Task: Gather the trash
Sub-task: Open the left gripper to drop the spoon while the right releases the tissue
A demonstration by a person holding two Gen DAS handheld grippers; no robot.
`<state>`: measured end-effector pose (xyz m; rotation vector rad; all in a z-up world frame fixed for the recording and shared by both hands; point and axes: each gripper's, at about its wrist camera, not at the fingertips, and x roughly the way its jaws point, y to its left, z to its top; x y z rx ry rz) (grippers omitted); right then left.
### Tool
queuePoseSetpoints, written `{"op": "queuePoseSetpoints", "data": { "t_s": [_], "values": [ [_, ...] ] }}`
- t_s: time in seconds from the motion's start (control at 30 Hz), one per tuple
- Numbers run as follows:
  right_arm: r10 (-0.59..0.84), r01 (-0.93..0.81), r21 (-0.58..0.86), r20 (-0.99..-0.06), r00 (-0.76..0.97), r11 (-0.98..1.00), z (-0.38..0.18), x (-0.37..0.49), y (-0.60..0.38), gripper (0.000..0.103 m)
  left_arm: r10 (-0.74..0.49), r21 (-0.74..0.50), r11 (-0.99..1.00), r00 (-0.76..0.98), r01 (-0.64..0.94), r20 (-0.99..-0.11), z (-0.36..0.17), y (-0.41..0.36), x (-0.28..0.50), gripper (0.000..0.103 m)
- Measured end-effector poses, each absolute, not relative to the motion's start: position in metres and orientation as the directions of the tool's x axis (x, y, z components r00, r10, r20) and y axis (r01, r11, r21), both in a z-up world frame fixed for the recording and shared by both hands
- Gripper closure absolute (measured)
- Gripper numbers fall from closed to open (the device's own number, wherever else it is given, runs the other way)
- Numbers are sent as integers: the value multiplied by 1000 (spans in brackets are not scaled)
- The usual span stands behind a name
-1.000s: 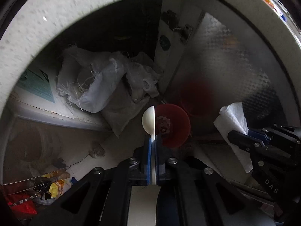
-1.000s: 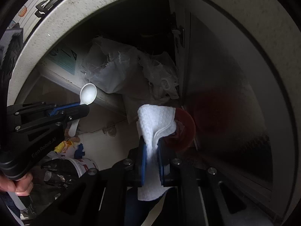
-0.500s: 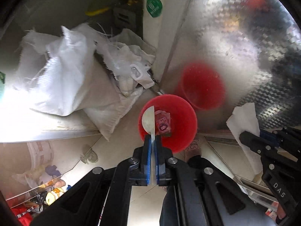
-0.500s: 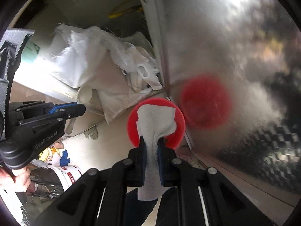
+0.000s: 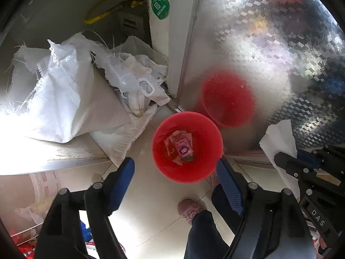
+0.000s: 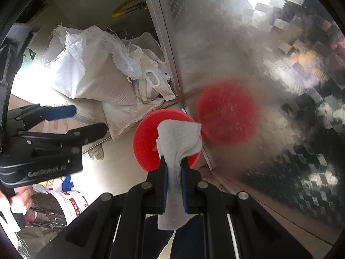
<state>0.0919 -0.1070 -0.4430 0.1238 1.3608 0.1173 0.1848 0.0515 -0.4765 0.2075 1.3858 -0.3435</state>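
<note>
A red bin [image 5: 187, 146] stands on the floor beside a steel cabinet; pink wrappers [image 5: 180, 146] lie inside it. My left gripper [image 5: 175, 168] is open and empty, its blue pads [image 5: 120, 179] spread just above the bin's near rim. The white spoon it held is out of sight. My right gripper [image 6: 174, 168] is shut on a white paper towel [image 6: 177, 142] and holds it over the bin [image 6: 146, 144]. The towel also shows at the right of the left wrist view [image 5: 279, 139].
White woven sacks [image 5: 71, 99] are piled left of the bin against a ledge. The shiny steel cabinet side [image 5: 269, 54] rises right behind it and mirrors the bin. A pink slipper [image 5: 190, 209] and dark trouser leg are below. A white bucket [image 6: 64, 205] stands lower left.
My left gripper has opened and the white spoon has left its jaws. Both grippers came down closer over the red bin. The right gripper still holds the towel.
</note>
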Motion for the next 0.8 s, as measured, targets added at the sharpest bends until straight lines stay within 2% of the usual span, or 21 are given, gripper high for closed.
{"op": "queuePoseSetpoints", "data": {
  "t_s": [0.27, 0.8],
  "values": [
    [166, -63, 156, -965, 202, 986, -442, 95, -97, 93, -86, -30, 944, 156, 329, -984, -469, 66, 181, 24],
    [172, -261, 124, -970, 170, 957, -440, 108, -49, 91, -31, -4, 987, 166, 163, -986, -476, 127, 170, 21]
  ]
}}
